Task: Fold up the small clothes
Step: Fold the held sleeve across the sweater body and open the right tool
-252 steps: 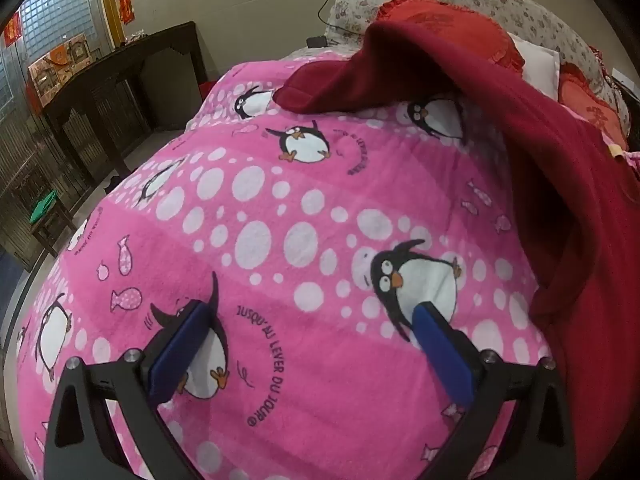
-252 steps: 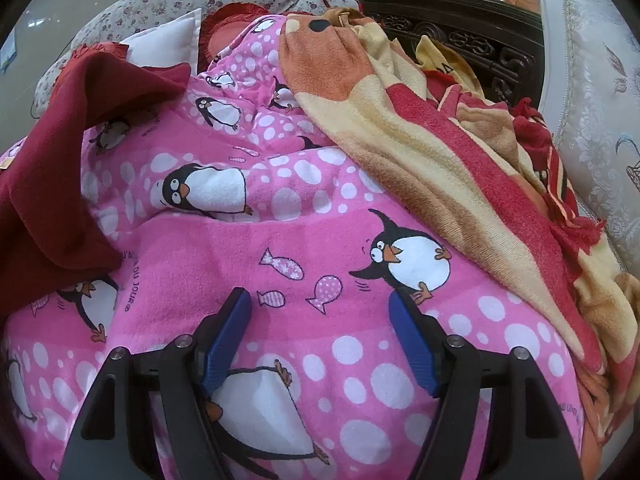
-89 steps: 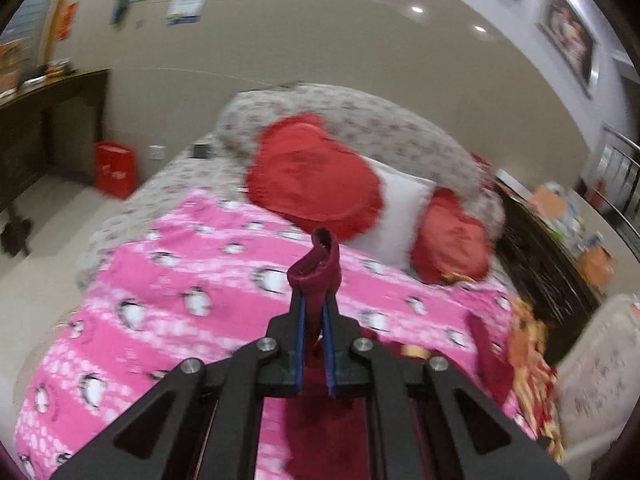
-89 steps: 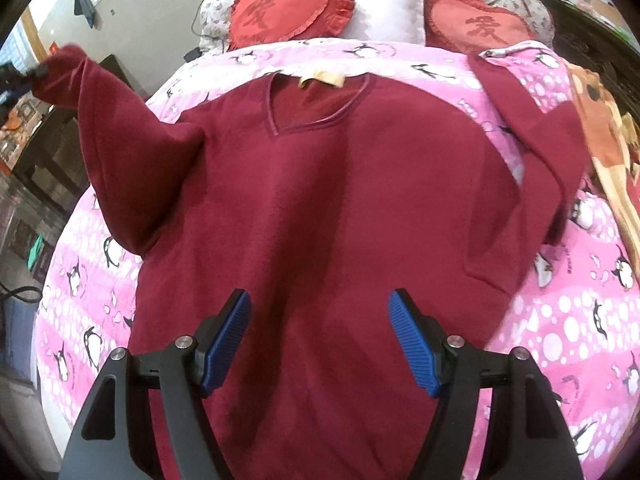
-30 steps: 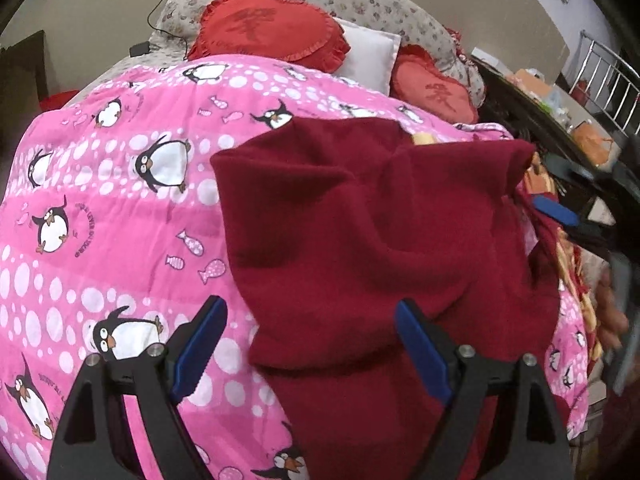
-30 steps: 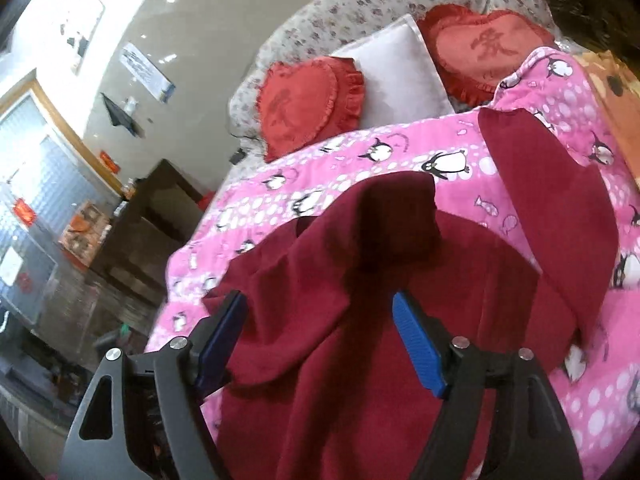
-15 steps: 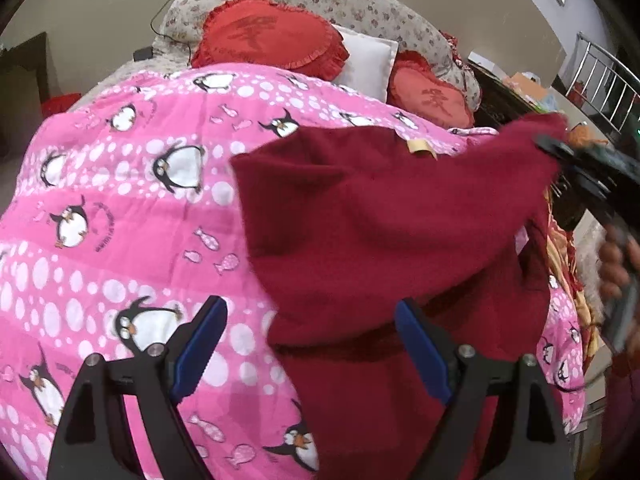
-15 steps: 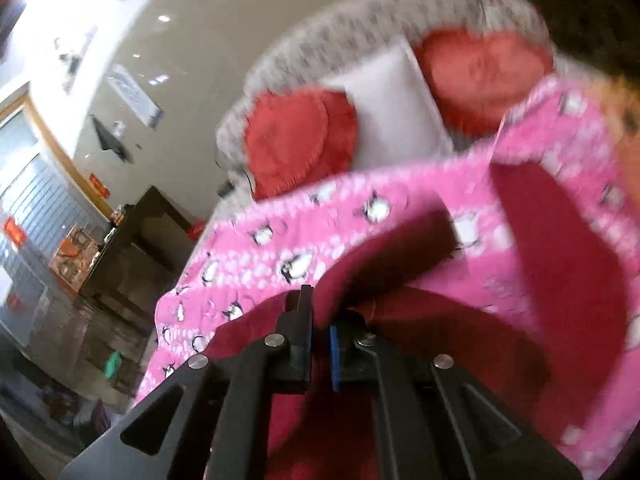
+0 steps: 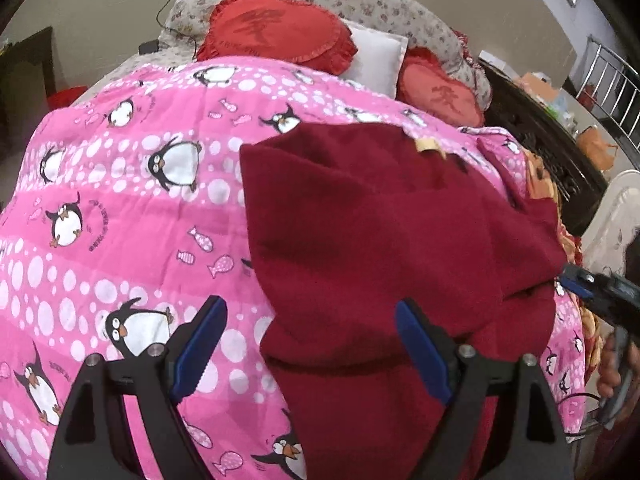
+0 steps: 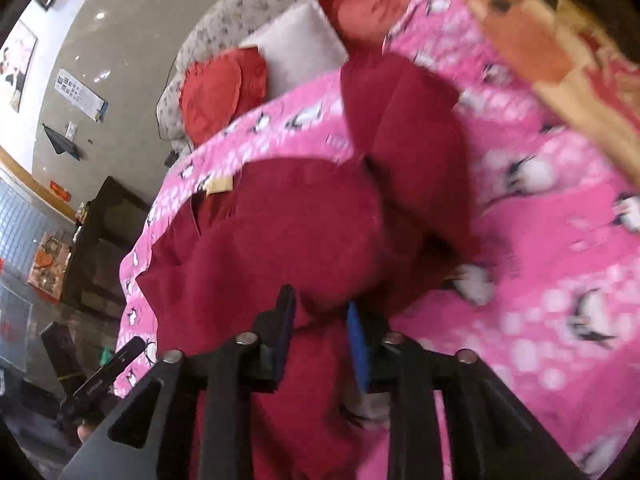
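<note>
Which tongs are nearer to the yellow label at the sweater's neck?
Neither clearly. The left tongs and the right tongs both stand far from the yellow label, low on the dark red sweater.

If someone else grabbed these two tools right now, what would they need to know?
Left gripper: open, holding nothing, hovering over the near edge of the sweater.
Right gripper: jaws partly apart with sweater cloth between them; the view is blurred, so the grip is unclear.
The sweater lies on the pink blanket, one sleeve folded across the body.
Left to do: settle the other sleeve, then fold the body.
</note>
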